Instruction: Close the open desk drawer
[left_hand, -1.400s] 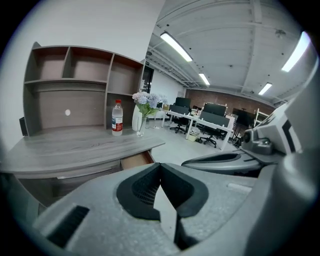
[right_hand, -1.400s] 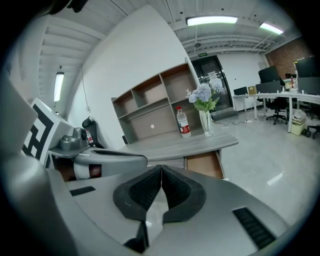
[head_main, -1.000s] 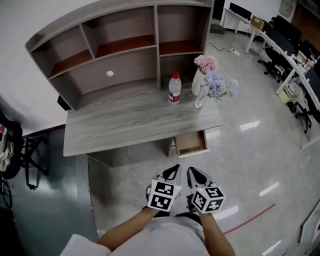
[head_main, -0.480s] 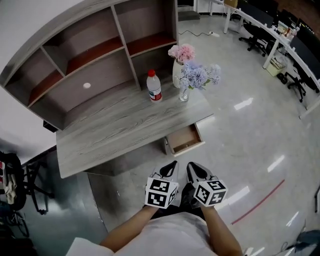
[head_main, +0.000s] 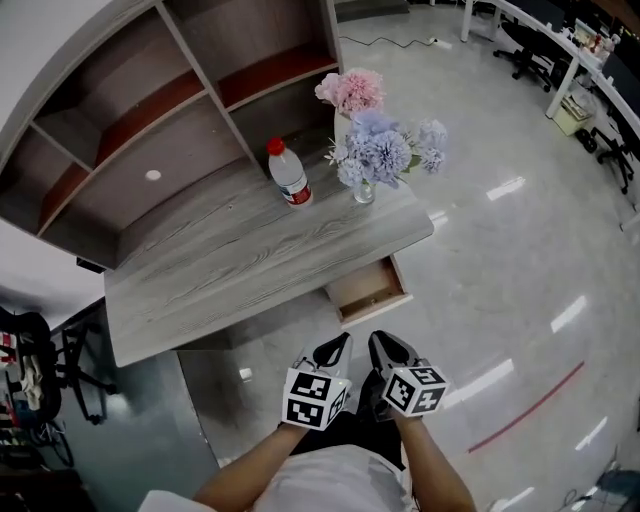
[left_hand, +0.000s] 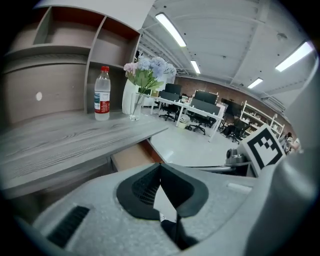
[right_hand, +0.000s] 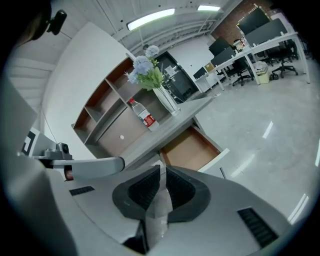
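Left gripper (head_main: 337, 349) hovers above the floor with its jaws clenched together on nothing. Right gripper (head_main: 386, 347), just beside it, is closed and empty too. Straight ahead of both tips, and apart from them, the open drawer (head_main: 368, 290) juts from under the desk (head_main: 220, 275). Farther ahead stand a bottle (head_main: 288, 176) and flowers (head_main: 384, 152).
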